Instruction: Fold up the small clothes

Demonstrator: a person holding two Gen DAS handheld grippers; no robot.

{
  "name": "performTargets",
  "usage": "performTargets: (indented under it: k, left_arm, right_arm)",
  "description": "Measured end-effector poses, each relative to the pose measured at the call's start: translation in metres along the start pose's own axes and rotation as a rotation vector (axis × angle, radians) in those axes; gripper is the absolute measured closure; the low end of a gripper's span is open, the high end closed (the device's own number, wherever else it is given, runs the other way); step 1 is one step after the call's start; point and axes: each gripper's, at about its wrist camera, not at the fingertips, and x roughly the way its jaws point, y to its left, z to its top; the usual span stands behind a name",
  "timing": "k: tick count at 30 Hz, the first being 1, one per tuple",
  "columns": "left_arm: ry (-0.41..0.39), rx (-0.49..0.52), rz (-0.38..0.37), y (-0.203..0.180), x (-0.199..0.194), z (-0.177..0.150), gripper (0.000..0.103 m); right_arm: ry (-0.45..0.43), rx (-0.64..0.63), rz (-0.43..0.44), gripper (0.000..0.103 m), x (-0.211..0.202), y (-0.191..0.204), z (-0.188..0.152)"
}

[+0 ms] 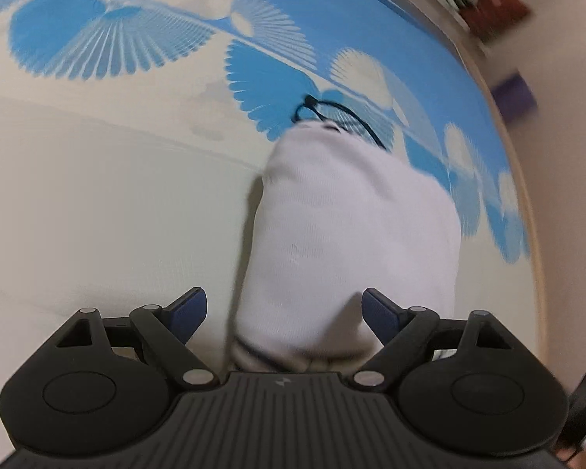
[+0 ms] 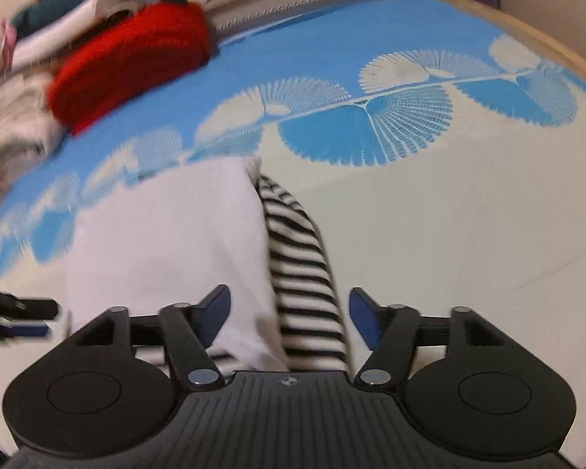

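Jaws of both the left gripper (image 1: 284, 308) and right gripper (image 2: 290, 308) stand wide, gripping nothing; the white garment (image 1: 343, 242) with striped part (image 2: 304, 269) lies between them on the blue-patterned sheet (image 2: 332, 58).

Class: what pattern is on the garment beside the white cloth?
Black-and-white stripes on the striped garment, clearest in the right wrist view.

Folded garment (image 2: 164, 234) on the mat (image 2: 449, 215), clothes pile (image 2: 97, 66) behind, at its far-left edge.

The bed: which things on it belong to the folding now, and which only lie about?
Job: white garment, its striped part, left gripper, right gripper.
Lying about: red cloth, clothes pile, black cord.
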Motion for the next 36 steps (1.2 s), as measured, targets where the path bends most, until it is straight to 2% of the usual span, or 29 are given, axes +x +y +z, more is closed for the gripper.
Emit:
performTargets:
  k: [3,6,9,11,13,14,15,18,20,23,25,28,31,33,35,36]
  left_arm:
    - [-0.005,-0.089,-0.052,0.008,0.022,0.008,0.013]
    - [-0.014,-0.153,-0.103,0.013,0.042,0.011,0.013]
    - [-0.028,-0.17,-0.138,0.015,0.06,0.015,0.01]
    - [-0.028,-0.176,-0.14,0.016,0.068,0.015,0.01]
    - [-0.043,-0.158,-0.156,0.012,0.072,0.015,0.011]
    - [-0.053,-0.129,-0.144,0.008,0.071,0.015,0.018]
    - [-0.059,-0.113,-0.138,0.006,0.069,0.014,0.029]
    - [-0.086,-0.078,-0.127,-0.002,0.055,0.017,0.057]
    - [-0.134,-0.012,-0.118,-0.016,0.032,0.02,0.062]
    - [-0.224,0.094,-0.096,-0.031,-0.004,0.025,0.063]
    - [-0.267,0.129,-0.08,-0.03,-0.024,0.032,0.063]
    - [-0.31,0.146,-0.04,-0.01,-0.052,0.046,0.063]
    - [-0.319,0.129,0.001,0.02,-0.07,0.061,0.059]
    - [-0.305,0.112,0.057,0.045,-0.073,0.071,0.042]
    - [-0.282,0.103,0.138,0.065,-0.071,0.077,0.038]
    - [-0.283,0.095,0.2,0.075,-0.072,0.077,0.04]
  right_arm:
    - [0.088,0.103,0.051,0.033,0.025,-0.007,0.0]
    - [0.233,0.149,0.005,0.033,0.055,-0.008,-0.009]
    - [0.247,0.161,0.008,0.034,0.064,-0.004,-0.01]
    - [0.244,0.147,0.015,0.045,0.064,0.001,-0.011]
    - [0.234,0.142,0.054,0.074,0.061,0.005,-0.012]
    - [0.226,0.134,0.065,0.079,0.059,0.008,-0.013]
    - [0.217,0.114,0.064,0.086,0.057,0.011,-0.014]
    - [0.203,0.063,0.049,0.09,0.054,0.02,-0.011]
    - [0.189,0.073,0.059,0.091,0.047,0.022,-0.009]
    - [0.16,0.094,0.093,0.092,0.038,0.026,-0.005]
    - [0.132,0.097,0.128,0.092,0.034,0.035,-0.003]
    - [0.093,0.084,0.184,0.092,0.033,0.058,-0.001]
    - [0.067,0.055,0.241,0.093,0.041,0.09,-0.001]
    - [0.056,0.024,0.267,0.094,0.049,0.113,0.0]
    - [0.059,-0.009,0.271,0.095,0.059,0.133,-0.003]
    - [0.075,-0.022,0.261,0.095,0.067,0.14,-0.005]
